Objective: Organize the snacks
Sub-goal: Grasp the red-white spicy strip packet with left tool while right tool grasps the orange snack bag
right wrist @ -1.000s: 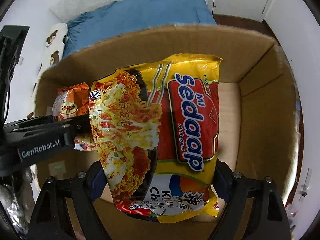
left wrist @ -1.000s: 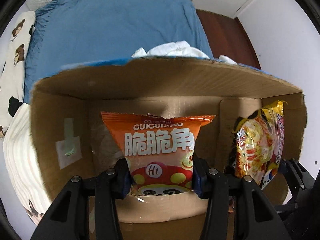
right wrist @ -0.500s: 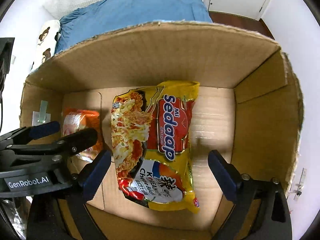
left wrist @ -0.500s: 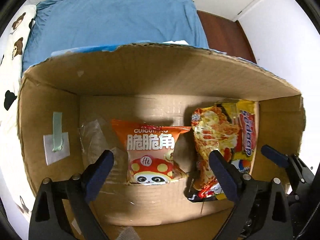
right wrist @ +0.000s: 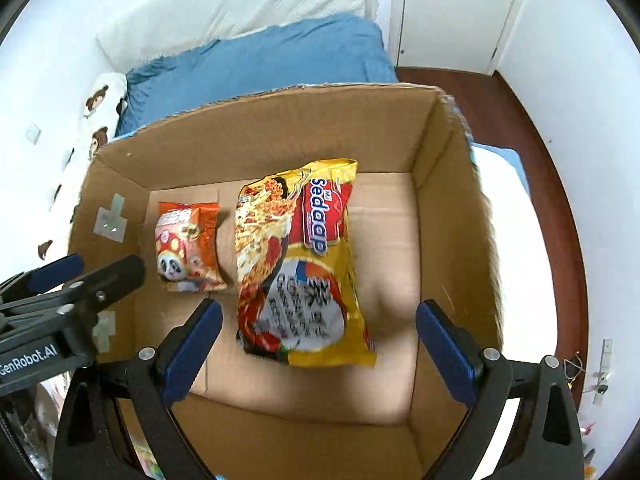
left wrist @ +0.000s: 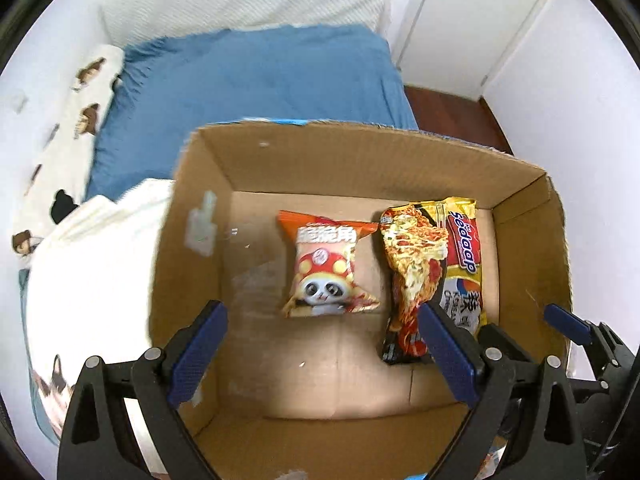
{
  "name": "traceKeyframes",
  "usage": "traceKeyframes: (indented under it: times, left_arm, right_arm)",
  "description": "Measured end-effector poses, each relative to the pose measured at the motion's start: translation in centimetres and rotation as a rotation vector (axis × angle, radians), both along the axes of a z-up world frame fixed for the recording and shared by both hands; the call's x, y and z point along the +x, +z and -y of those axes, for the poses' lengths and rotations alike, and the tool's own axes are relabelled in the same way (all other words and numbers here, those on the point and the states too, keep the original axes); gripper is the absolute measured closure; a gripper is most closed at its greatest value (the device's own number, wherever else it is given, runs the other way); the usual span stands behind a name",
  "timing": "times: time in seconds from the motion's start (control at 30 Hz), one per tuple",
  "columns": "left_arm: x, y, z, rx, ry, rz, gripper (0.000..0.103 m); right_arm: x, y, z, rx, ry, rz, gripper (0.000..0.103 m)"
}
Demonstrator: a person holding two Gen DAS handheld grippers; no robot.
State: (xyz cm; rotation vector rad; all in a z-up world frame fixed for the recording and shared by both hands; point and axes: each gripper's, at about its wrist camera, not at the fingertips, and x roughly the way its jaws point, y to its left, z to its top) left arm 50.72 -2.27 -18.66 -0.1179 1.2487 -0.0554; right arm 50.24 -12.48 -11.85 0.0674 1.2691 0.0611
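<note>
An orange panda snack bag (left wrist: pixel 326 266) lies flat on the floor of an open cardboard box (left wrist: pixel 360 160). Beside it on the right lies a yellow Mi Sedaap noodle packet (left wrist: pixel 432 276). My left gripper (left wrist: pixel 320 352) is open and empty, held above the box's near side. In the right wrist view the noodle packet (right wrist: pixel 296 264) lies mid-box with the snack bag (right wrist: pixel 188 246) to its left. My right gripper (right wrist: pixel 316 352) is open and empty above the box (right wrist: pixel 444 208). The left gripper's fingers (right wrist: pixel 80 276) show at the left edge.
The box sits on a bed with a blue blanket (left wrist: pixel 248 92) and white bedding (left wrist: pixel 92 280). A bear-print pillow (left wrist: pixel 60 140) lies at the left. A white door (right wrist: pixel 452 12) and dark wood floor (right wrist: pixel 532 160) are at the right.
Both grippers opened and let go of their packets, which now lie on the box floor. Both grippers have since risen and pulled back from the box.
</note>
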Motion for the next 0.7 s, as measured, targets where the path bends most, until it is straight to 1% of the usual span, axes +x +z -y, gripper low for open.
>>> traceKeyframes:
  times: [0.2,0.23,0.43,0.53,0.63,0.7]
  left_arm:
    - [-4.6,2.8,-0.7,0.023,0.023,0.081,0.006]
    - [-5.1,2.8,-0.6,0.026,0.025,0.093,0.006]
    - [-9.0,4.7,-0.7,0.025,0.024,0.158,0.006]
    - [-11.1,5.6,-0.9,0.04,0.023,0.184,0.006]
    - [-13.5,6.3,-1.6,0.024,0.024,0.185,0.006]
    - [-15.1,6.5,-1.8,0.02,0.024,0.184,0.006]
  right_arm:
    - [-4.9,2.7,0.3,-0.02,0.03,0.09,0.004]
    - [-5.5,2.5,0.3,-0.023,0.034,0.102,0.004]
    - [-10.3,5.4,0.2,-0.012,0.043,0.158,0.004]
    - [-12.3,6.2,-0.1,-0.002,0.038,0.171,0.004]
    - [-14.8,6.7,0.2,0.032,0.021,0.169,0.004]
    - [-16.2,6.4,0.6,0.059,0.001,0.157,0.004]
